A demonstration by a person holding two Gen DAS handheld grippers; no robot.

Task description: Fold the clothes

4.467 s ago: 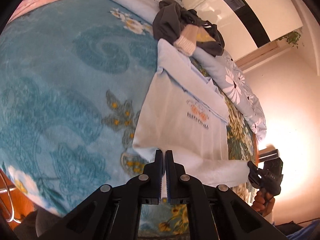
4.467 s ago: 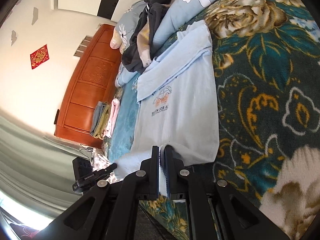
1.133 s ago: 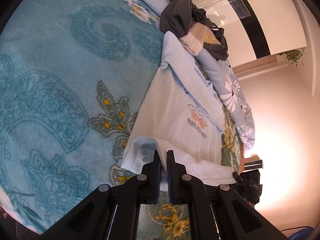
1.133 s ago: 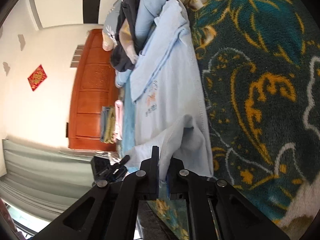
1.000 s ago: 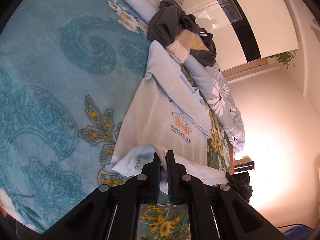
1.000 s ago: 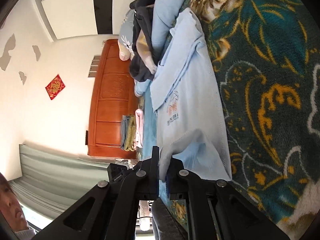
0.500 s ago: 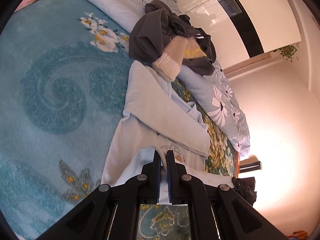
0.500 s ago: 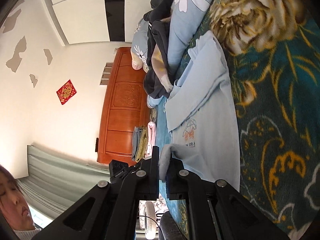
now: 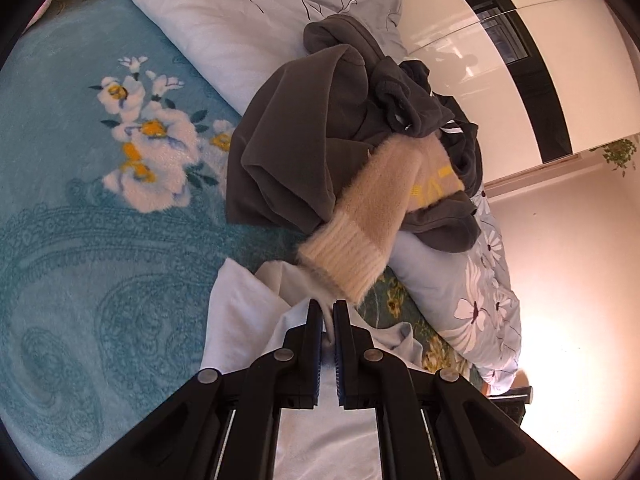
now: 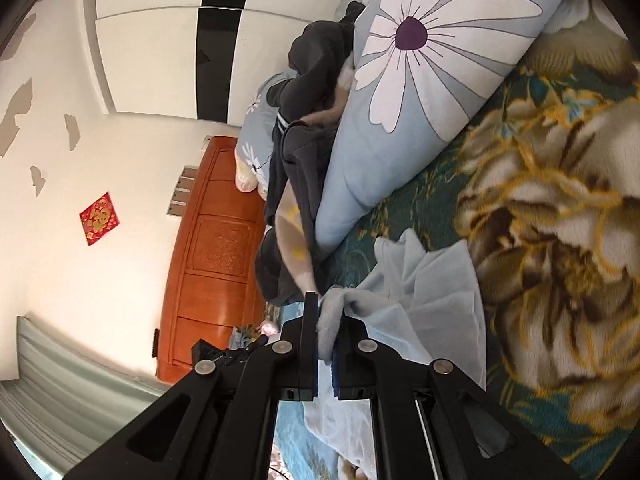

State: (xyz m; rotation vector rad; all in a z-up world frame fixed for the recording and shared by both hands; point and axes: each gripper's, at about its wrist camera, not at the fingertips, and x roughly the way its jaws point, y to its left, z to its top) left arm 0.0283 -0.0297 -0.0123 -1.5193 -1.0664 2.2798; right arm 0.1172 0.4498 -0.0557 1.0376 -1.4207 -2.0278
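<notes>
Bed [image 9: 60, 240]: teal paisley blanket to the left of the left wrist view, bare and flat out to the frame edge. In the right wrist view the blanket turns dark green with big gold flowers [image 10: 560, 240], also bare to the right.

Rolled light-blue duvet [image 10: 400, 120] with white daisy print runs across the far side and bounds both views.

Heap of dark grey clothes [image 9: 304, 152] lies on the duvet and over the teal blanket, a cream knit sleeve [image 9: 360, 248] sticking out of it. Ribbed cuff of the sleeve ends just beside the left tool's tips.

Light-blue shirt [image 9: 240, 320] lies on the bed under both tools, doubled over, its far edge close up to the heap and duvet. Little free room ahead, plenty to the sides.

Left tool [image 9: 327, 312]: fingers nearly together, pinching a fold of shirt fabric.

Right tool [image 10: 328, 320]: clamped on a bunched shirt edge, lifted off the bed, cloth draping down to the right [image 10: 432, 300].
</notes>
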